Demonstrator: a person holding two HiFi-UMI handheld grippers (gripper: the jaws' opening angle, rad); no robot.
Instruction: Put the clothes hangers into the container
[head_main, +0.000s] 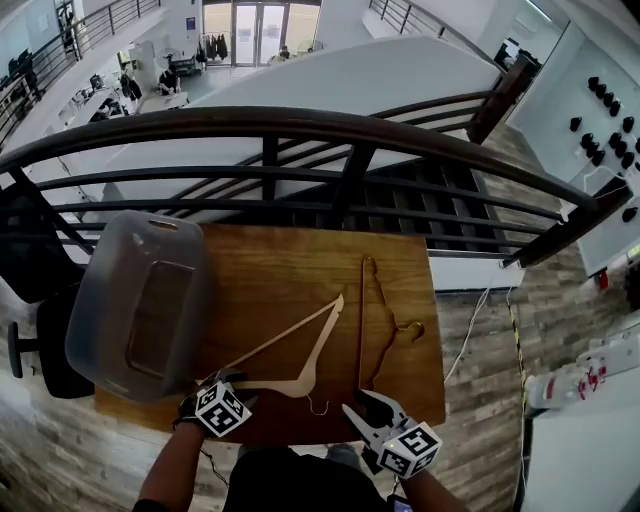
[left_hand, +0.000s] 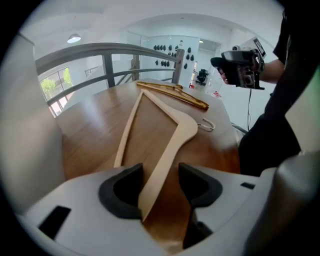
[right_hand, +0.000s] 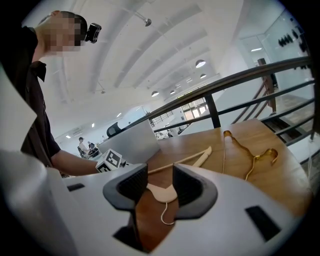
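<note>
A pale wooden hanger (head_main: 322, 345) lies flat in the middle of the wooden table (head_main: 270, 265), its wire hook (head_main: 318, 405) toward the near edge. My left gripper (head_main: 215, 383) points down at the hanger's left arm end. In the left gripper view that arm (left_hand: 172, 145) runs between the jaws of the left gripper (left_hand: 160, 175), with a gap on the right side. My right gripper (head_main: 362, 410) hovers open just right of the hook; through the right gripper (right_hand: 160, 182) the hanger's neck (right_hand: 162, 191) shows. A golden hanger (head_main: 362, 320) lies to the right. The translucent grey container (head_main: 110, 300) stands at the left.
A dark metal railing (head_main: 300, 125) runs along the table's far edge, with an open drop beyond. A black office chair (head_main: 40, 330) stands left of the container. A cable (head_main: 470, 330) trails on the floor at the right. My body is at the near edge.
</note>
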